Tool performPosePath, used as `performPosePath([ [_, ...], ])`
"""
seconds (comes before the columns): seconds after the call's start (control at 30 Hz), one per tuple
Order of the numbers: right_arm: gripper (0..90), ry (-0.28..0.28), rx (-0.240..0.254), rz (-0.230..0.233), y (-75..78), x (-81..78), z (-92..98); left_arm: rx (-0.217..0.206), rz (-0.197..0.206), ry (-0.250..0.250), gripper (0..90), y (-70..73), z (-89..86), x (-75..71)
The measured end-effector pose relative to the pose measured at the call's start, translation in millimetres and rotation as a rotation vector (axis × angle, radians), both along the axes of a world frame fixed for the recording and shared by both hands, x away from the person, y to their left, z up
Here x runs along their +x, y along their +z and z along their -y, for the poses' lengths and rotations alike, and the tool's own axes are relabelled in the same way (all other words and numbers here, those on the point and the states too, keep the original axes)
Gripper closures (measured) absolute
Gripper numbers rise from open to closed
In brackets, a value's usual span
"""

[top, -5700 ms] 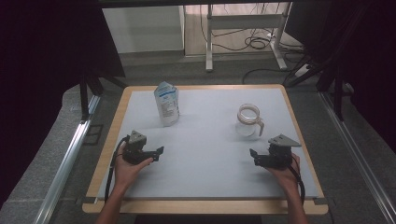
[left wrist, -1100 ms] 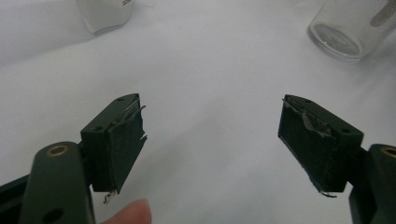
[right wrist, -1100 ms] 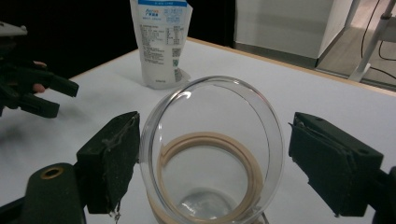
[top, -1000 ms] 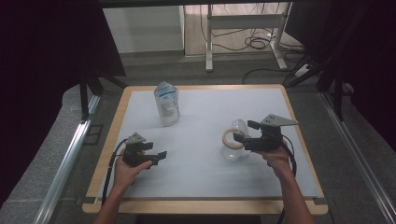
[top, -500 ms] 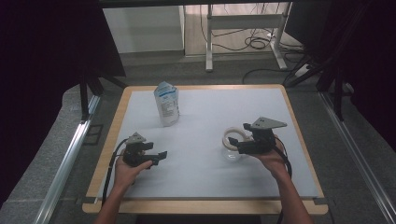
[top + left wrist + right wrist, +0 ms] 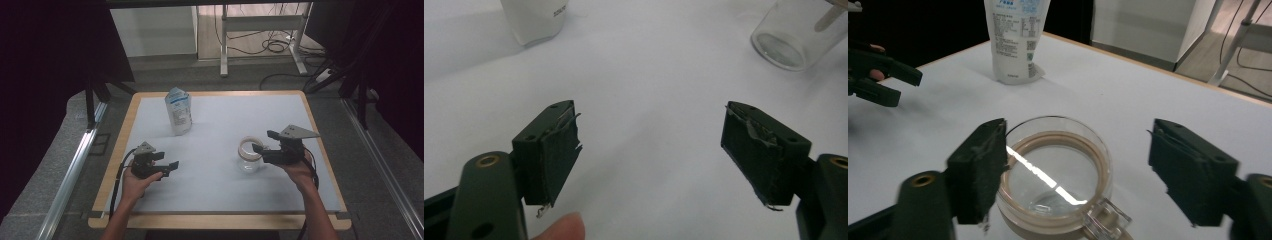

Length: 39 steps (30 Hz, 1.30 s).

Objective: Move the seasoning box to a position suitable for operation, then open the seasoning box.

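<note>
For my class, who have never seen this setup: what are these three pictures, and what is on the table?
A person holds a hand-held gripper in each hand. One camera looks down from above; the other two ride on the grippers and look along their black fingers. On the white table stand a pouch and an open glass jar. The left gripper is open over bare table. The right gripper has its fingers either side of the jar; they have just been closing, one touches the jar, the other stands apart.

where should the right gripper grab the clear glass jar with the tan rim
Grip the clear glass jar across its round body just below the tan rim, coming level from the right gripper's side. It stands upright and open, and the wire clasp near the camera should stay clear of the pads.
</note>
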State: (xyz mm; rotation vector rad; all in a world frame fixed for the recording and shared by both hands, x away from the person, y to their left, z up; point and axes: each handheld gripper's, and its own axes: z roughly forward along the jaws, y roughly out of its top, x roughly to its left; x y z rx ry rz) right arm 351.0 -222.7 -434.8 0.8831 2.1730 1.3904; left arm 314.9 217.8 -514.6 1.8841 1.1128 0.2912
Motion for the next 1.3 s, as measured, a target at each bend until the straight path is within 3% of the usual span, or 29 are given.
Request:
performPosePath([
  [0.17, 56.0, -0.041, 0.008, 0.017, 1.8, -6.7, 10.3, -0.001, 0.012, -0.025, 29.1, 1.6, 2.0, -1.8],
  [0.23, 64.4, -0.048, 0.011, 0.025, 1.8, -9.1, 12.9, 0.021, 0.022, -0.021, 31.3, 2.0, 5.0, -3.7],
  [0.47, 85.5, -0.036, -0.025, 0.020, -3.8, -9.2, 14.1, 0.036, 0.027, -0.026, 44.9, 2.6, 11.1, -5.0],
  [0.73, 89.5, -0.040, -0.048, 0.005, -10.0, -6.3, 14.6, 0.032, -0.003, -0.052, 47.3, -1.3, 15.2, -5.5],
  [1.0, 89.5, -0.063, -0.063, -0.005, -14.7, -3.3, 16.9, 0.033, 0.012, -0.048, 48.3, -0.1, 17.5, -7.1],
  [1.3, 89.4, -0.068, -0.060, -0.007, -17.3, -3.6, 18.4, 0.028, 0.000, -0.049, 59.2, -2.4, 19.6, -7.4],
])
